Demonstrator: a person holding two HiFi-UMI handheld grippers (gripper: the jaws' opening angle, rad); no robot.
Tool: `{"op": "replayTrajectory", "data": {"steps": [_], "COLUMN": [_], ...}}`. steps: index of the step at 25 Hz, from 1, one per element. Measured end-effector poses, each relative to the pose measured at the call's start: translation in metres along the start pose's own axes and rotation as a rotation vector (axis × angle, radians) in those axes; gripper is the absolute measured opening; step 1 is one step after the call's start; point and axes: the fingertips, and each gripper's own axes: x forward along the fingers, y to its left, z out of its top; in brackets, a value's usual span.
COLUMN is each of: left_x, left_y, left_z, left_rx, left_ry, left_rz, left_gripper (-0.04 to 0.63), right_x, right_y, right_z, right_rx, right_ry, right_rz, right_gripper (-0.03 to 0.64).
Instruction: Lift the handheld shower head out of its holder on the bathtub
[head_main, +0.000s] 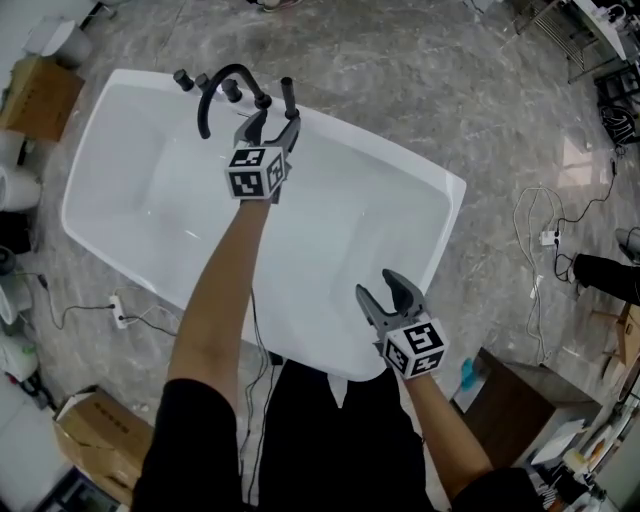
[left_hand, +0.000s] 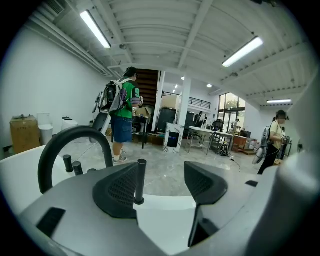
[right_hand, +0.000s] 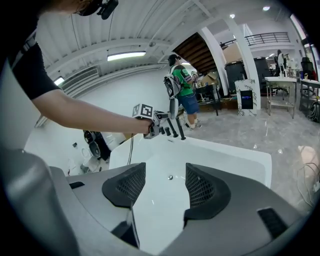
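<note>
At the tub's (head_main: 385, 152) near edge the right gripper (head_main: 377, 287) hangs with jaws apart and nothing between them. At the far rim the left gripper (head_main: 275, 120) is wide open too. The shower head (left_hand: 140, 177) stands upright on that rim just right of the spout (left_hand: 75, 133), between the jaws by the left one but unpinched. It looks a slim, hard, smooth rod, likely slippery and dragged by a hose, so take it mid-shaft, square on the pads.

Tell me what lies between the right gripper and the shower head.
Only the bare basin of the bathtub with its drain, shown in the head view and right gripper view; the left gripper stands open beside the shower head.
</note>
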Motion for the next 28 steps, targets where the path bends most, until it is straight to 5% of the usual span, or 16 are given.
{"op": "replayTrajectory", "data": {"steps": [11,28], "left_x": [0.025,0.068], "left_y": [0.005,0.023], "left_z": [-0.021,-0.033], "left_rx": [0.044,0.008], "left_ry": [0.041,0.053], "left_rz": [0.012,0.038], "left_gripper": [0.268,0.273], "right_x": [0.009,0.066], "right_y": [0.006,-0.041], "right_z": [-0.032,0.012], "right_rx": [0.043,-0.046], "right_ry": [0.032,-0.04], "right_rz": [0.022,-0.008], "right_gripper": [0.219,0.219]}}
